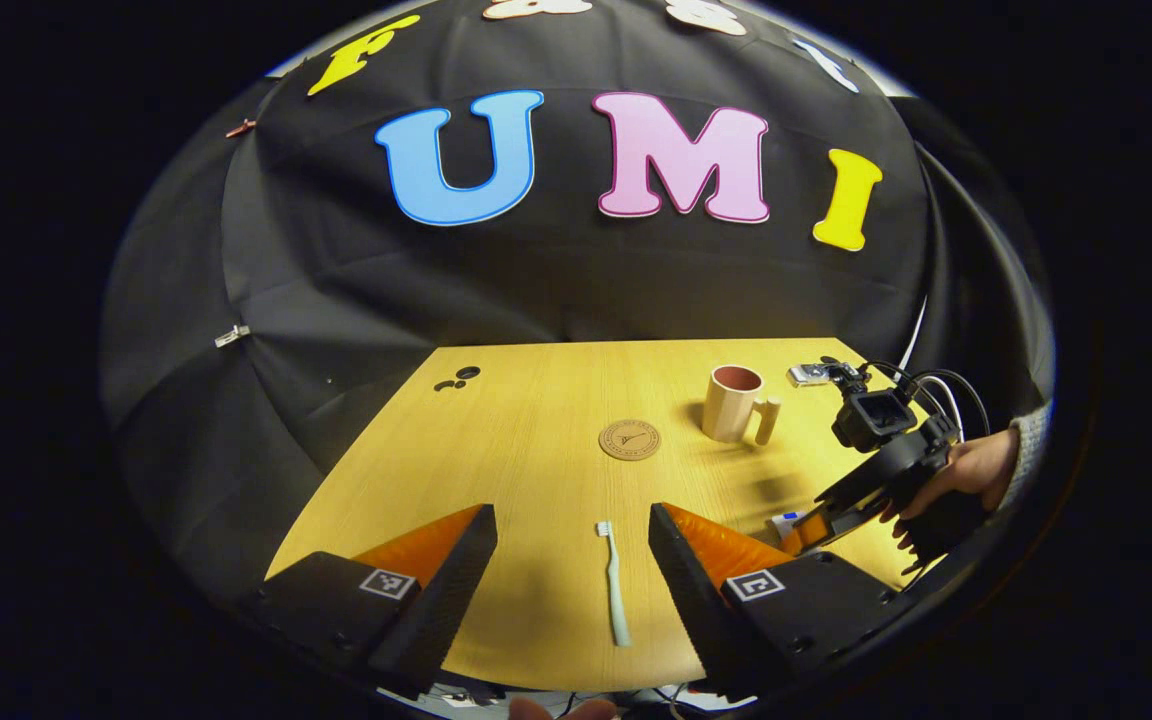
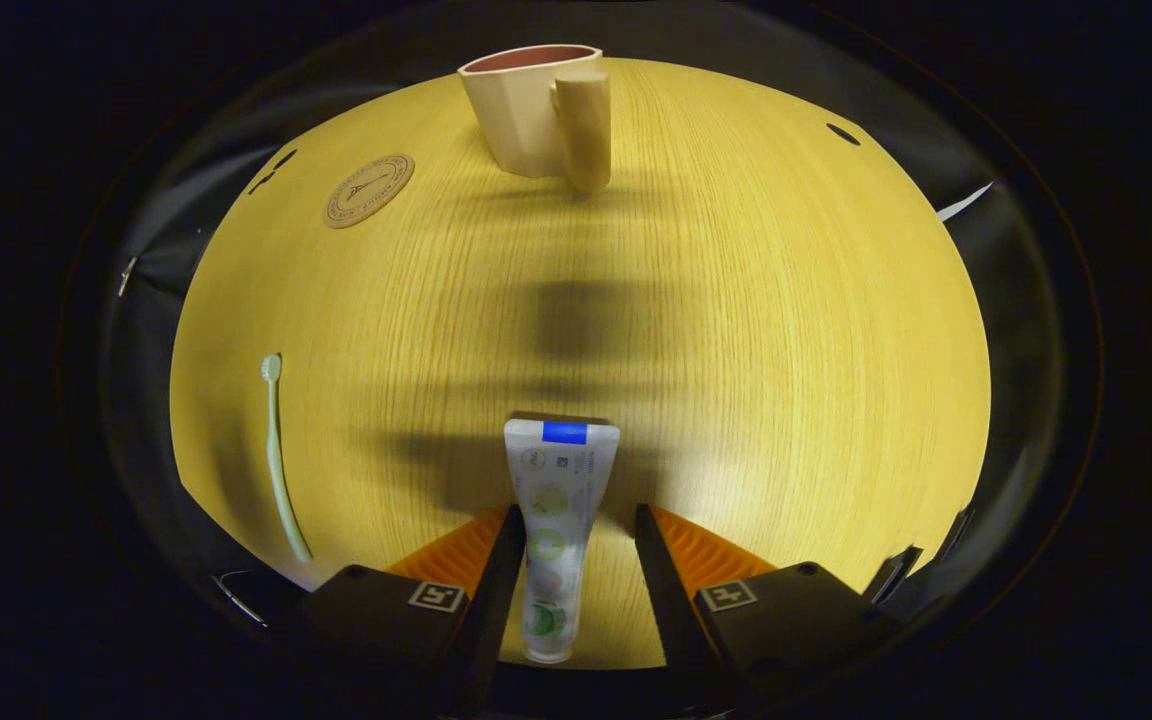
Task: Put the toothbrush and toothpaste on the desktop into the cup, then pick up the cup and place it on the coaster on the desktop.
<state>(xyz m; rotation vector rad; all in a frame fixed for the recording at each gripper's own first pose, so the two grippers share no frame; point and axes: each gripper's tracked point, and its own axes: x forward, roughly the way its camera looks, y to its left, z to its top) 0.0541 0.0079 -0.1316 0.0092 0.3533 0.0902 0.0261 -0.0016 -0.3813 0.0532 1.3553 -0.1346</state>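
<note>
A pale toothbrush (image 1: 615, 585) lies flat on the wooden desktop (image 1: 536, 430) between the fingers of my open left gripper (image 1: 571, 512), bristles pointing away, closer to the right finger; neither finger touches it. The beige cup (image 1: 733, 403) stands upright at the far right, handle toward me, with the round coaster (image 1: 629, 439) to its left. My right gripper (image 2: 576, 512) is open and straddles the white toothpaste tube (image 2: 558, 470) lying on the desktop; a gap shows at the right finger. From the right gripper view the cup (image 2: 536, 110), coaster (image 2: 368, 190) and toothbrush (image 2: 279, 460) also show.
A hand (image 1: 976, 470) holds the right gripper (image 1: 804, 533) at the table's right edge, cables trailing behind it. A small metal object (image 1: 809, 374) lies beyond the cup near the back edge. Dark holes (image 1: 456, 378) mark the far left corner.
</note>
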